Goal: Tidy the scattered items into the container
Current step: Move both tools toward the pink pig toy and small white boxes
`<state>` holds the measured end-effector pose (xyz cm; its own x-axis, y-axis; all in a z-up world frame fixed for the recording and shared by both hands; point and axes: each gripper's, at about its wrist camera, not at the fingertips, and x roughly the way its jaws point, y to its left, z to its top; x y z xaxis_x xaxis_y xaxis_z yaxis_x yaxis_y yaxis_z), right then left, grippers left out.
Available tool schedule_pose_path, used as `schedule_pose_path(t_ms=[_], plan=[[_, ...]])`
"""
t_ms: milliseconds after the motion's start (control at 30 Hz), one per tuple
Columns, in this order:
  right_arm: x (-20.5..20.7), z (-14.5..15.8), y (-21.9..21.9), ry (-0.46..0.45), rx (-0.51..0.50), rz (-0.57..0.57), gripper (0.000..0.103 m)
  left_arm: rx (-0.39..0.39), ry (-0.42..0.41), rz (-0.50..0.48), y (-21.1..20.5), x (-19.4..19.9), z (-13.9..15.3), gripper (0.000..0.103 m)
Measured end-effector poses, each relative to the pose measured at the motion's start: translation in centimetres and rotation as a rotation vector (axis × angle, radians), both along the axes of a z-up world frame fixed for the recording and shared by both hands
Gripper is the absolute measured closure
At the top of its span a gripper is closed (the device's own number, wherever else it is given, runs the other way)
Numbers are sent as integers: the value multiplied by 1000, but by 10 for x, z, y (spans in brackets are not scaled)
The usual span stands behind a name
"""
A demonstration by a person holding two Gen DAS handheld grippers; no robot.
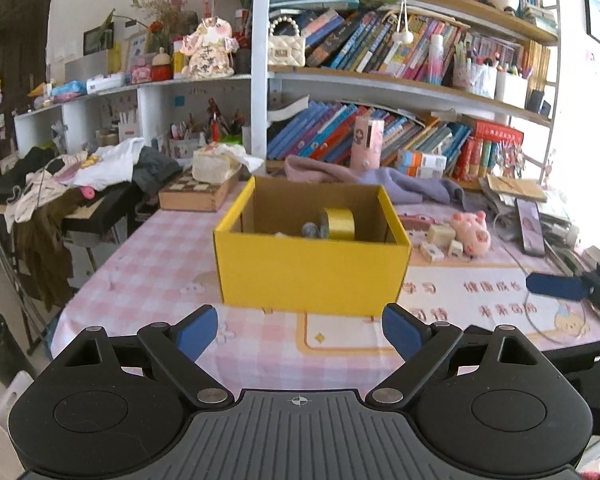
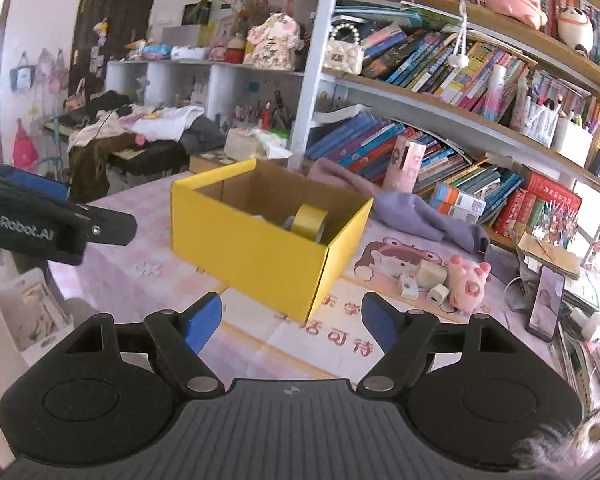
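Observation:
A yellow cardboard box (image 1: 312, 268) (image 2: 256, 248) stands open on the pink checked tablecloth. Inside it leans a roll of gold tape (image 1: 340, 223) (image 2: 309, 221) beside some small grey pieces. To the box's right lie a pink pig toy (image 1: 473, 232) (image 2: 466, 284) and several small white charger blocks (image 1: 440, 240) (image 2: 428, 280). My left gripper (image 1: 300, 330) hovers in front of the box, open, with nothing between its blue pads. My right gripper (image 2: 292, 322) faces the box's near corner, also open and empty. A blue finger of the right gripper (image 1: 556, 286) pokes in at the right of the left wrist view.
A lilac cloth (image 1: 404, 184) (image 2: 416, 212) lies behind the box below packed bookshelves (image 1: 380, 80). A phone (image 1: 530, 226) (image 2: 546, 304) and paper clutter sit at the table's right edge. A wooden box (image 1: 196, 194) and a clothes pile (image 1: 80, 176) stand at the left.

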<state>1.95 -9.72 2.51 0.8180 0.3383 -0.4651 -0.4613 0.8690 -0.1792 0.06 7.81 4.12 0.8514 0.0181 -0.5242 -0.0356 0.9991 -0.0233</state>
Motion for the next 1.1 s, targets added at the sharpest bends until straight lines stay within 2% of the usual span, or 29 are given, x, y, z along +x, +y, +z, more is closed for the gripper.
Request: schedule_pose_path(t_ms=[233, 367, 467, 767, 933, 1100], plan=[[-7, -5, -11, -1, -66, 29, 26, 53, 3, -18, -2, -5, -1, 12], [-4, -10, -18, 63, -12, -32, 26, 35, 18, -10, -5, -10, -6, 11], [-5, -15, -19, 74, 11, -74, 26, 24, 33, 8, -7, -12, -11, 11], [-1, -4, -17, 44, 46, -45, 22, 37, 30, 33, -6, -9, -7, 11], [-11, -13, -18, 33, -11, -7, 22, 37, 45, 26, -16, -12, -13, 10], [-11, -14, -24, 34, 2, -18, 20, 53, 51, 15, -24, -13, -15, 10]])
